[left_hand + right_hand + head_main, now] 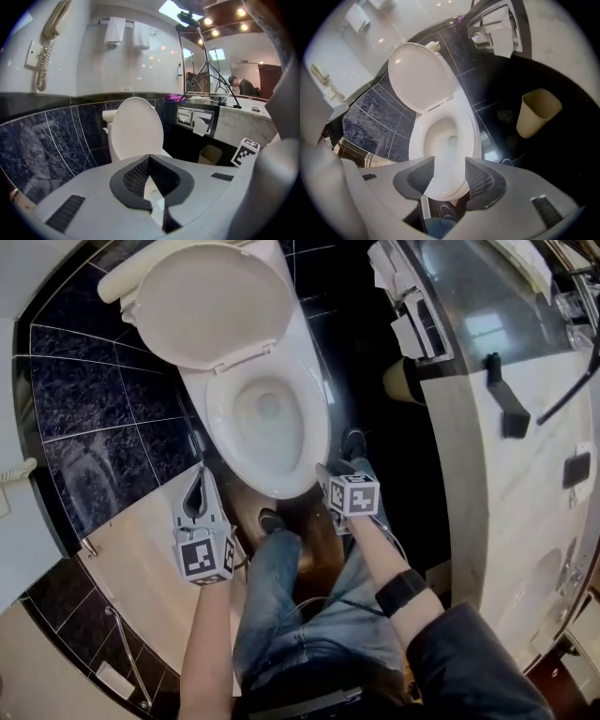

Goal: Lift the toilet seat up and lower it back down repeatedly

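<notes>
The white toilet (314, 427) stands ahead of me with its lid (211, 301) raised against the tank and the seat ring lying flat on the bowl. My right gripper (333, 472) hovers just short of the bowl's front rim, open, with nothing between its pads. In the right gripper view the jaws (449, 171) frame the front of the seat ring (471, 131) without touching it, and the lid (419, 77) rises behind. My left gripper (199, 479) hangs left of the bowl, shut and empty. In the left gripper view its tips (149, 159) meet below the upright lid (136, 126).
A beige waste bin (536, 112) sits on the dark floor right of the toilet. A paper holder (412, 315) hangs on the vanity side, and the marble counter (525, 502) runs along the right. A wall phone (49, 42) hangs at left. My shoes (272, 519) stand before the bowl.
</notes>
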`<state>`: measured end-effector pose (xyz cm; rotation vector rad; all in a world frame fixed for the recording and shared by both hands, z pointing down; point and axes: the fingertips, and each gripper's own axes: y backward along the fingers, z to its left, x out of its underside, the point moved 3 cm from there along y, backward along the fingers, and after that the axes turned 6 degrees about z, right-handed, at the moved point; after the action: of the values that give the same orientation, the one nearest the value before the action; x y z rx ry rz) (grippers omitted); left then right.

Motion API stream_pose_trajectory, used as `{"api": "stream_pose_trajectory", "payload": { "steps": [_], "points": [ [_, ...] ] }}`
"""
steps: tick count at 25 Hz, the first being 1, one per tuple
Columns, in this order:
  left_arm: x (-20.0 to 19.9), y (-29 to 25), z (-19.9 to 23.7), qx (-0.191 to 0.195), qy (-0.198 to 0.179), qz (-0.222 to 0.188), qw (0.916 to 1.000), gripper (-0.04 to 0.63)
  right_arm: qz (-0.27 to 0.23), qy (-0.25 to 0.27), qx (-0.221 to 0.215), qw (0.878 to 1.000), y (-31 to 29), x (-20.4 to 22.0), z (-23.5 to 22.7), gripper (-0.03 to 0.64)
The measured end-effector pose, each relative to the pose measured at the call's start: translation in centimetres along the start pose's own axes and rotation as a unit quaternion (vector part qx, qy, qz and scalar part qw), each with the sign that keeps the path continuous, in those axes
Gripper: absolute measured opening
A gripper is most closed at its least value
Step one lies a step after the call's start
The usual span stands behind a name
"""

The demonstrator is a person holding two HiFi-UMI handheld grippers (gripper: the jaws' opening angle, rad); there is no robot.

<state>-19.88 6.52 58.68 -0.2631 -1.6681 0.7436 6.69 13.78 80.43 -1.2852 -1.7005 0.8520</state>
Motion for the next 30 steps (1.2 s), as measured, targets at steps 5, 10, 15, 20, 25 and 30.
{"api": "stream_pose_trajectory", "payload": {
  "steps": [5,10,15,20,25,30],
  "points": [
    [2.9,-2.3,0.0,-0.004,0.003,0.011,0.9999,0.000,-0.002,-0.115,-0.038,0.993,-4.8,3.0,-1.7,0.227],
    [5.1,-3.4,-0.6,0.000,-0.001,0.022,0.9998,0.000,-0.016,-0.195,-0.060,0.979,-8.1,4.7,-3.4,0.227],
    [7.0,-4.4,-1.2,0.004,0.002,0.034,0.9994,0.000,-0.022,-0.229,-0.080,0.970,-9.9,5.2,-3.8,0.227],
    [8.1,-5.0,-1.9,0.011,0.004,0.044,0.9990,0.000,-0.033,-0.247,-0.088,0.964,-9.8,5.3,-4.0,0.215],
    [9.0,-5.7,-2.1,0.016,0.007,0.056,0.9983,0.000,-0.043,-0.262,-0.091,0.960,-9.5,5.0,-3.6,0.164],
    [9.8,-6.1,-2.6,0.025,0.004,0.055,0.9982,0.000,-0.053,-0.282,-0.116,0.951,-9.5,5.1,-4.0,0.156]
  ]
}}
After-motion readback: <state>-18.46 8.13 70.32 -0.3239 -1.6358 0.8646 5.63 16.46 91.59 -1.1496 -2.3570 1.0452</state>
